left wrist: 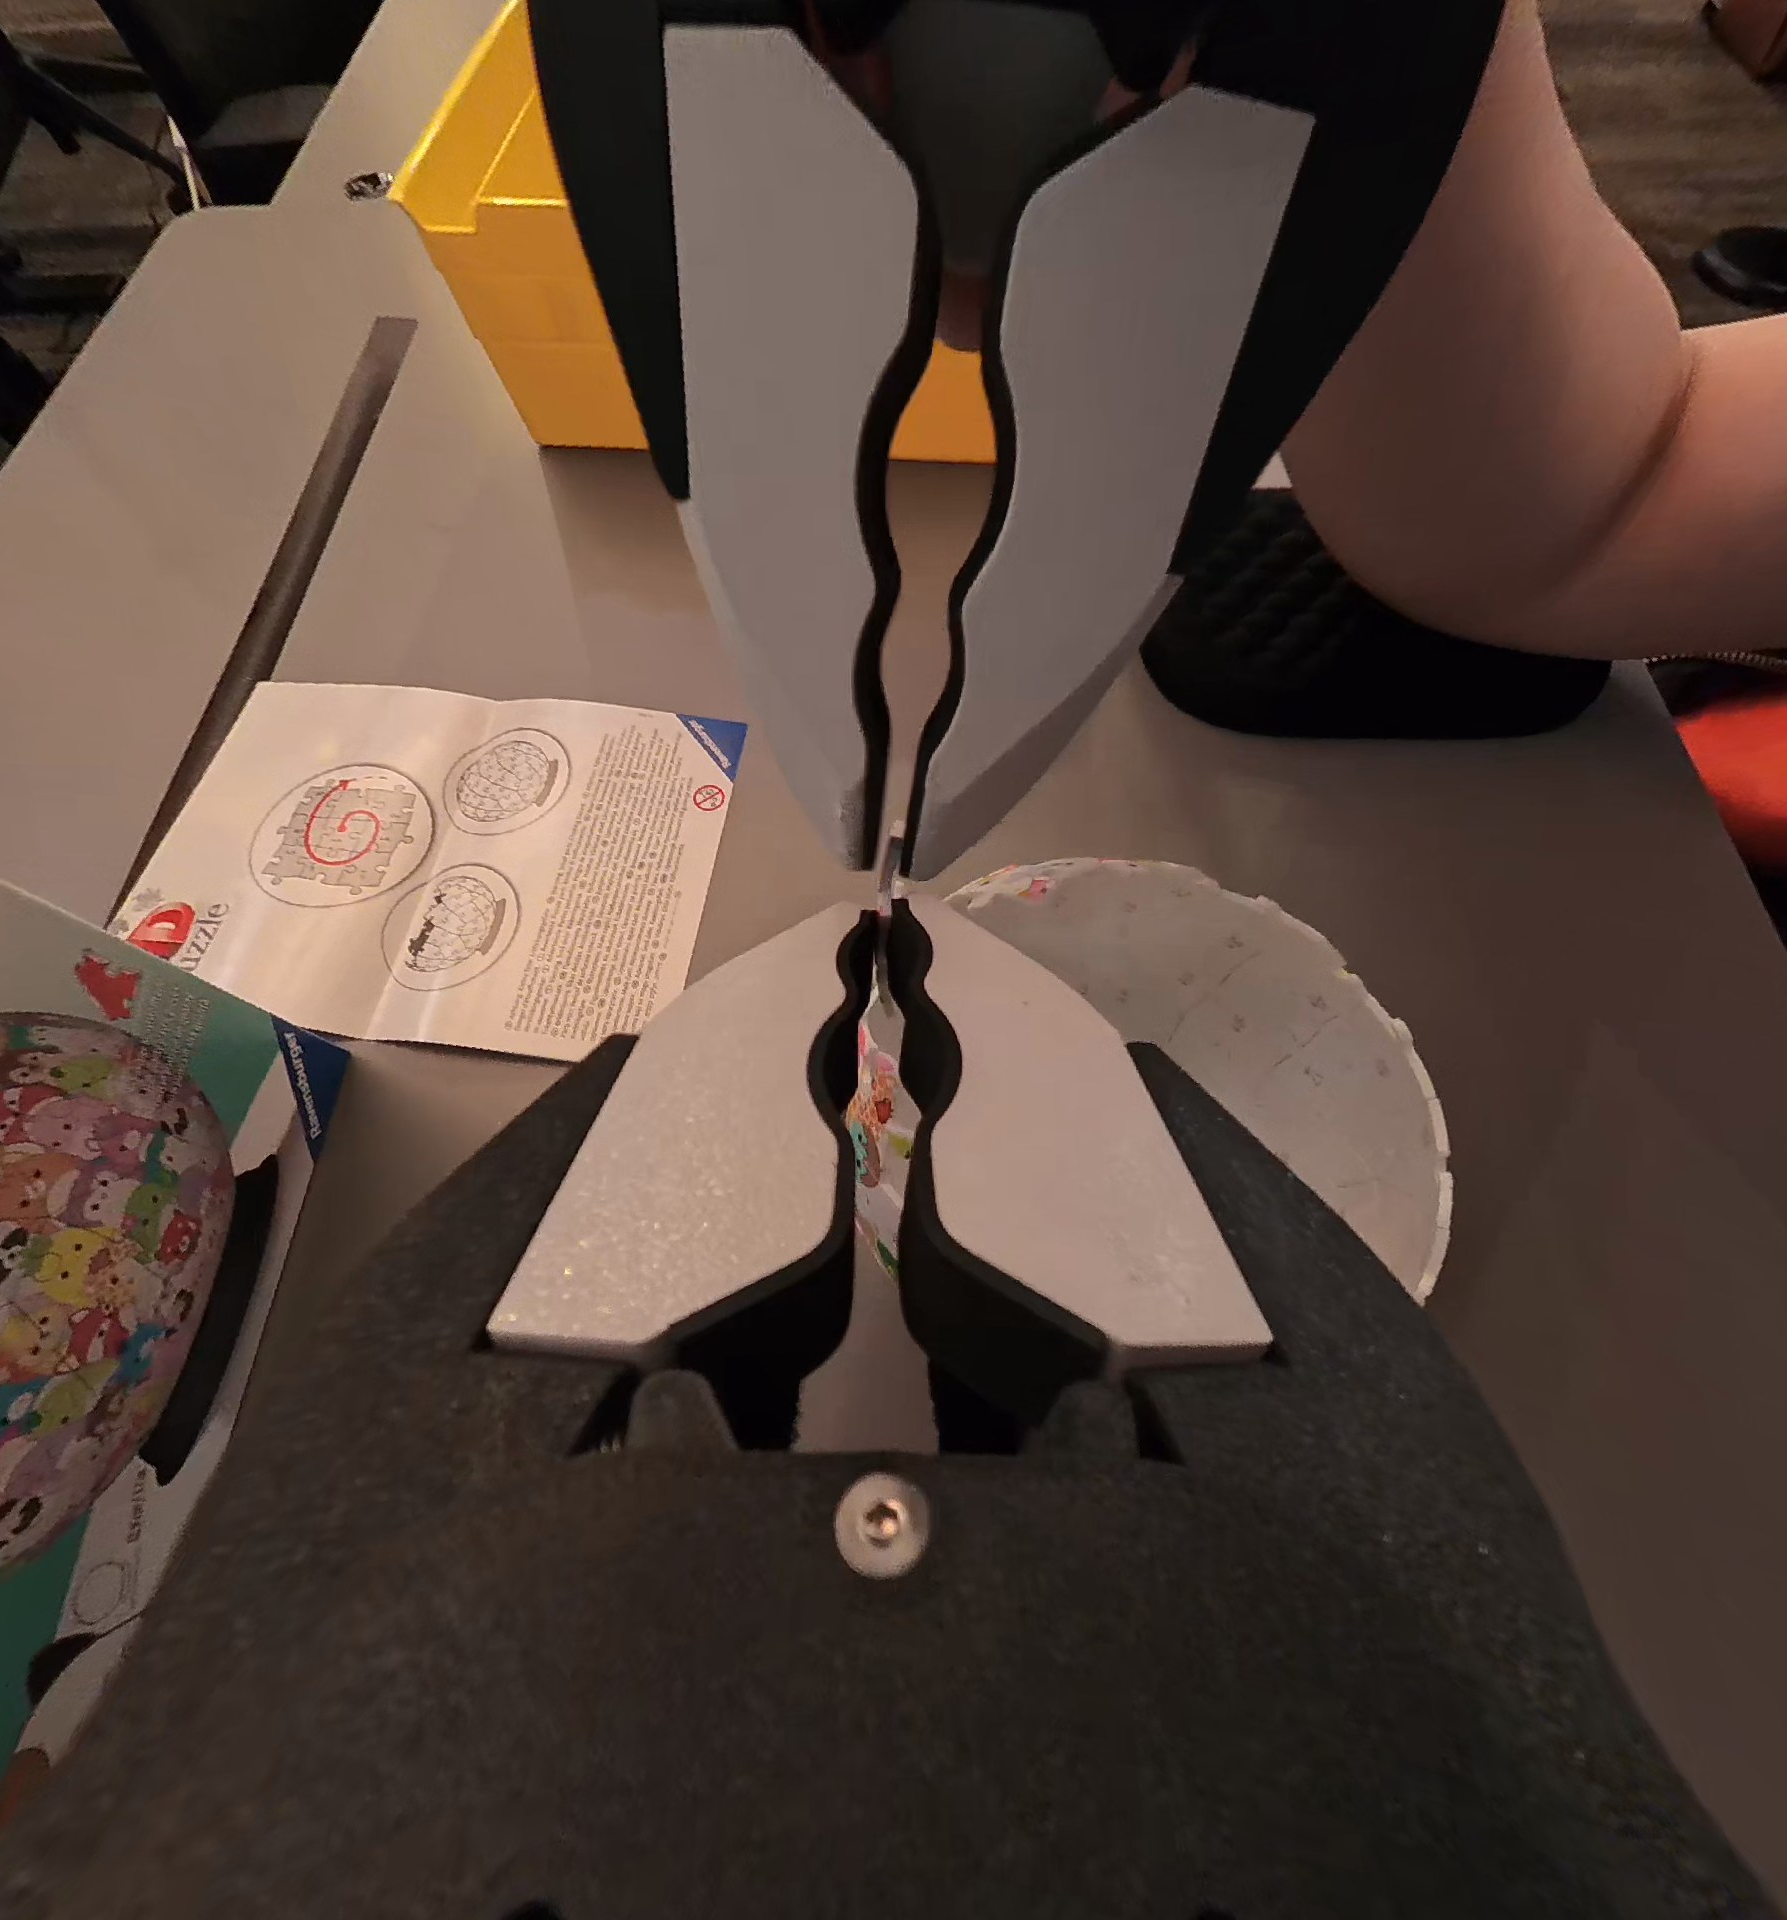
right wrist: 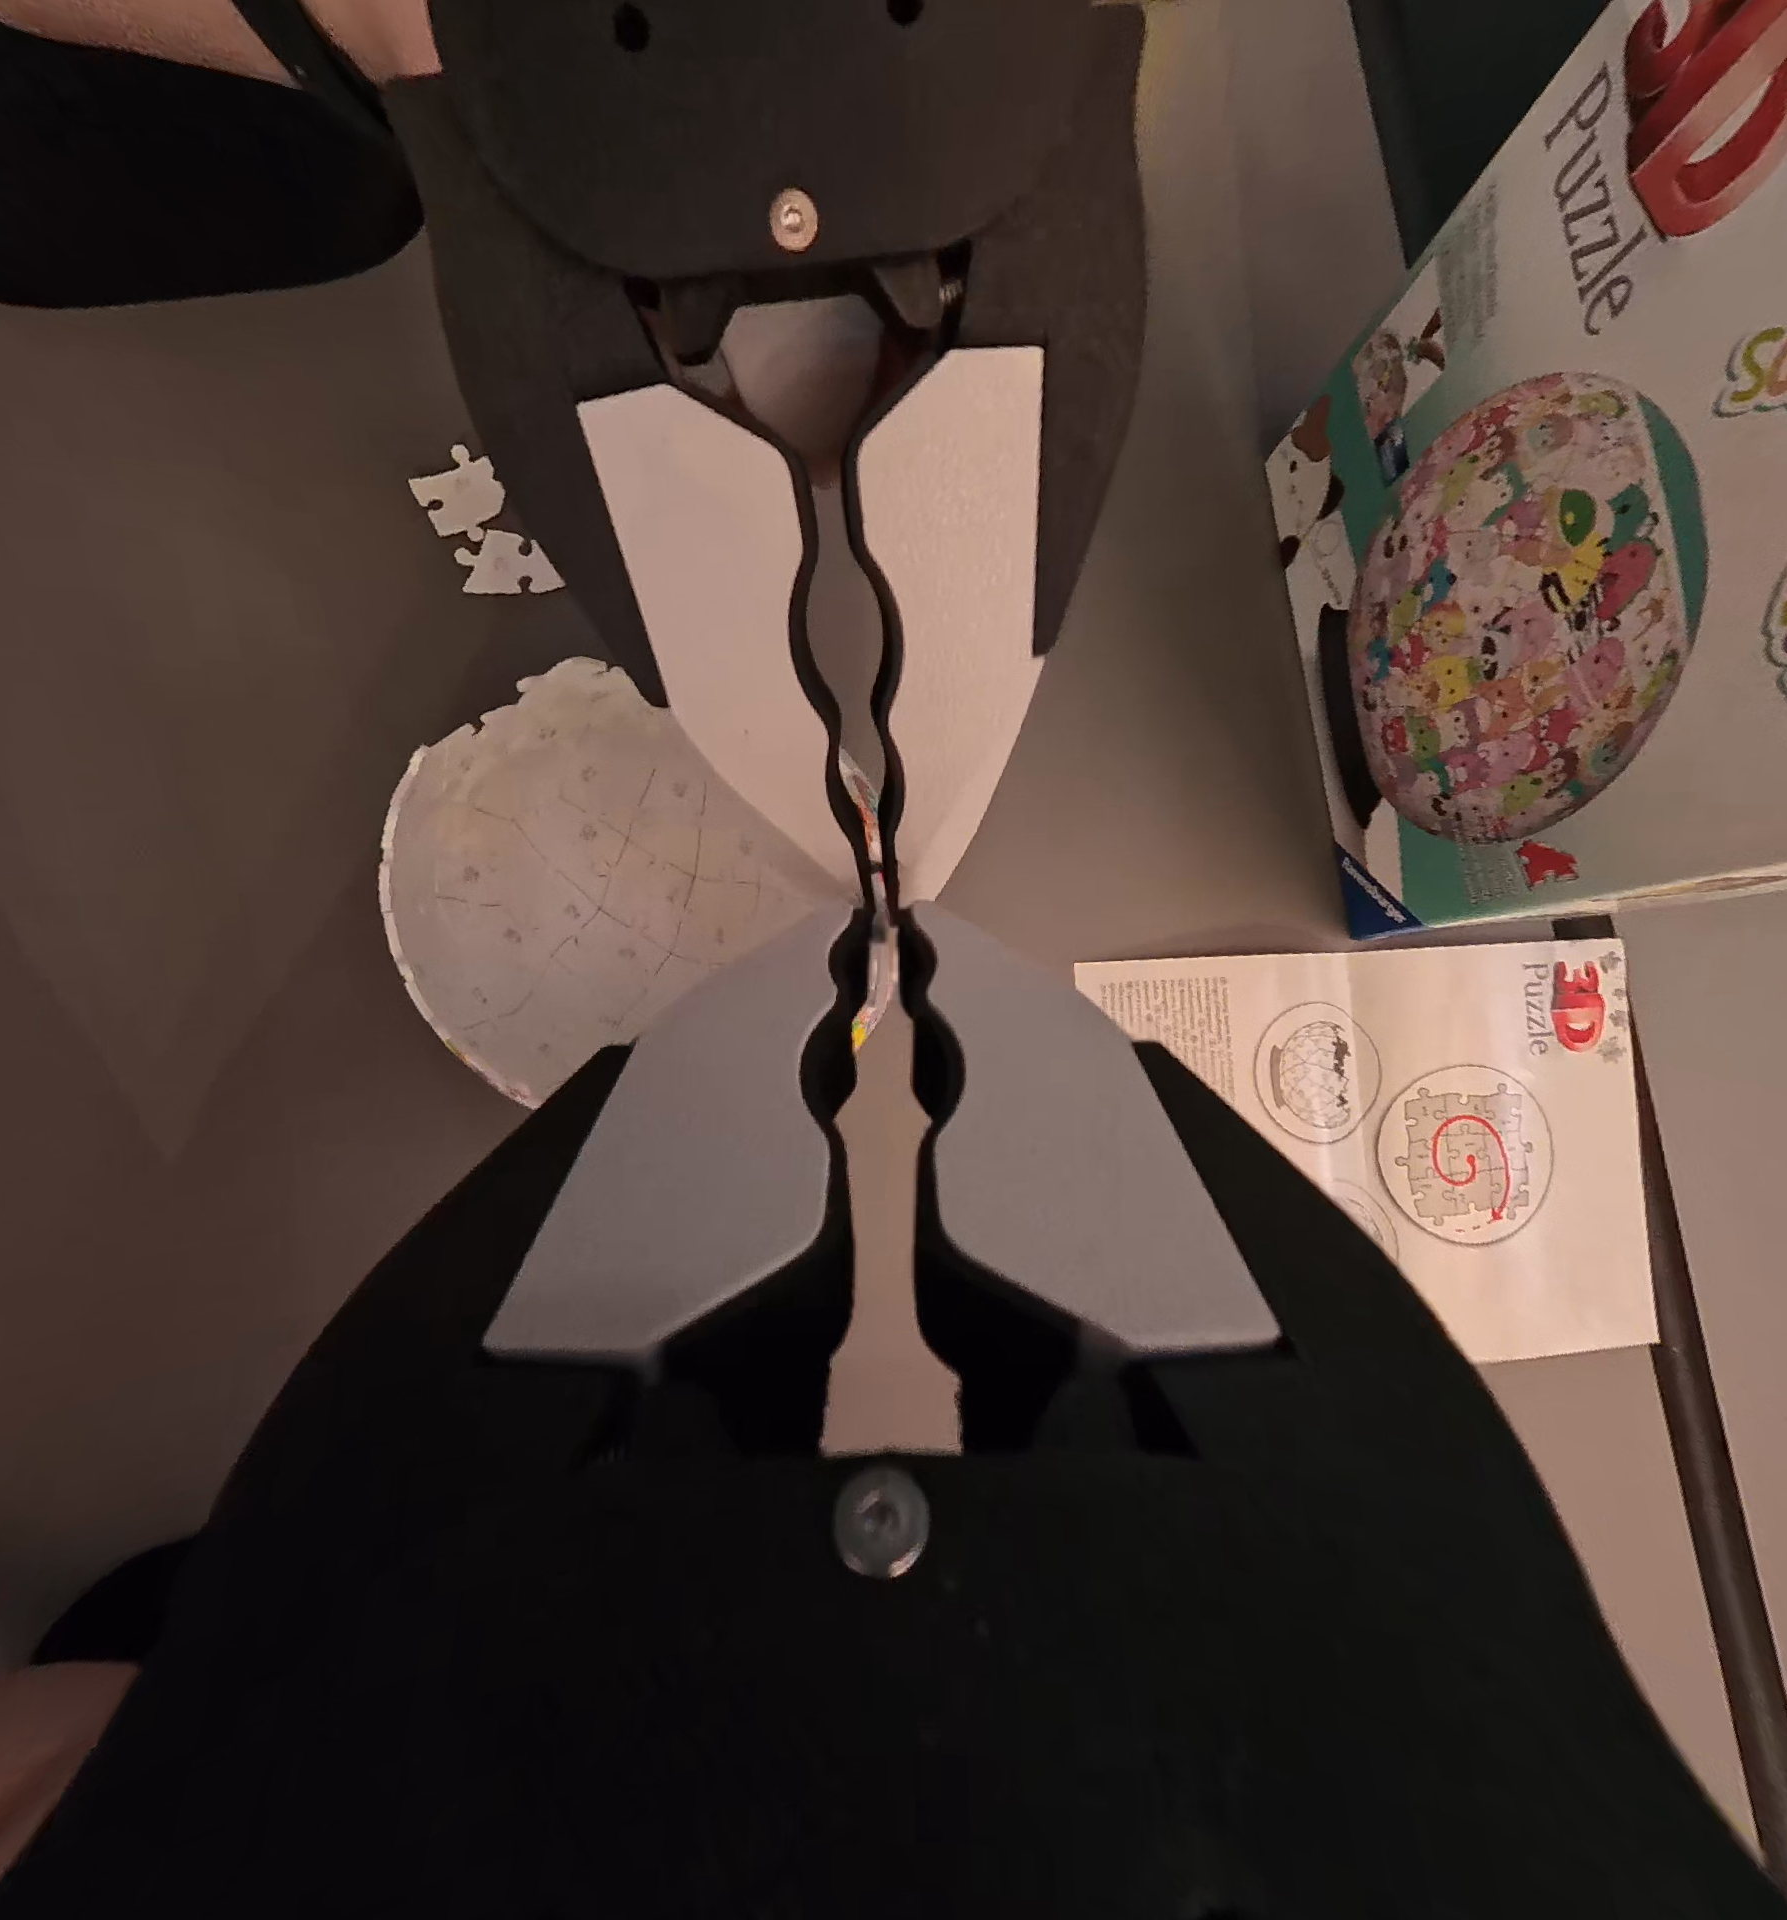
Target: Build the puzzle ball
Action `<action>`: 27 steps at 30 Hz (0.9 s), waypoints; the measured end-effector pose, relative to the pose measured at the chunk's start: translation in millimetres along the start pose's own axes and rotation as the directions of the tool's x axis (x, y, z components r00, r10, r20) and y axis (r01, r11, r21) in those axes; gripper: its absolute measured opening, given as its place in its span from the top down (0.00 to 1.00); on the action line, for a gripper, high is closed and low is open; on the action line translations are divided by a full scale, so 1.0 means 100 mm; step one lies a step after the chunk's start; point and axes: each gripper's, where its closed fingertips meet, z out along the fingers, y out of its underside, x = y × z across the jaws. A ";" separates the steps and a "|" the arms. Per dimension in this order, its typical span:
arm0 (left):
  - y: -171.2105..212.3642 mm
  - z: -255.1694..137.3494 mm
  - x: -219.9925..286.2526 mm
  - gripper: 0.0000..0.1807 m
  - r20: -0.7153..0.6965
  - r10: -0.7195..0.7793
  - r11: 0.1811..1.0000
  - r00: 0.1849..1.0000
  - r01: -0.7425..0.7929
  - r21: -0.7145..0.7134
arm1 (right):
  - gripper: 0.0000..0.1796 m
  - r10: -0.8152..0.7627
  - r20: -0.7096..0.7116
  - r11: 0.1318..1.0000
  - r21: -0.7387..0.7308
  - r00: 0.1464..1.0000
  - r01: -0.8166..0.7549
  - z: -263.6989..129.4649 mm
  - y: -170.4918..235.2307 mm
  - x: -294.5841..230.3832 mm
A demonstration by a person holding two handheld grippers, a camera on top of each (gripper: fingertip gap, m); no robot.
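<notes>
Left gripper [left wrist: 881, 920] pinching half-built puzzle ball [left wrist: 1284, 1049], right gripper [right wrist: 876, 920] pinching too

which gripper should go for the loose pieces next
Right, probably: the loose puzzle pieces lie ahead of the right gripper, but behind the tips of the left gripper, which can hold the half-built puzzle ball.

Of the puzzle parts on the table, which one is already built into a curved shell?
The half-built ball shell beside the gripper tips; it is a curved bowl of joined pieces, whereas the two loose pieces lie flat.
</notes>
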 end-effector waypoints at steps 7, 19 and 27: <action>-0.01 -0.02 0.00 0.99 -0.011 0.004 1.000 1.000 -0.004 0.003 | 0.98 -0.016 -0.006 1.000 -0.019 1.000 0.016 0.02 0.03 0.01; -0.53 -0.47 -0.09 0.76 0.010 0.006 0.973 1.000 -0.008 0.230 | 0.98 0.014 -0.070 0.991 -0.128 0.997 -0.023 0.12 0.11 -0.03; -0.32 -0.43 -0.21 0.73 0.035 -0.006 0.992 0.999 0.002 0.127 | 0.98 0.069 -0.008 0.988 -0.141 0.998 -0.069 0.16 0.14 -0.08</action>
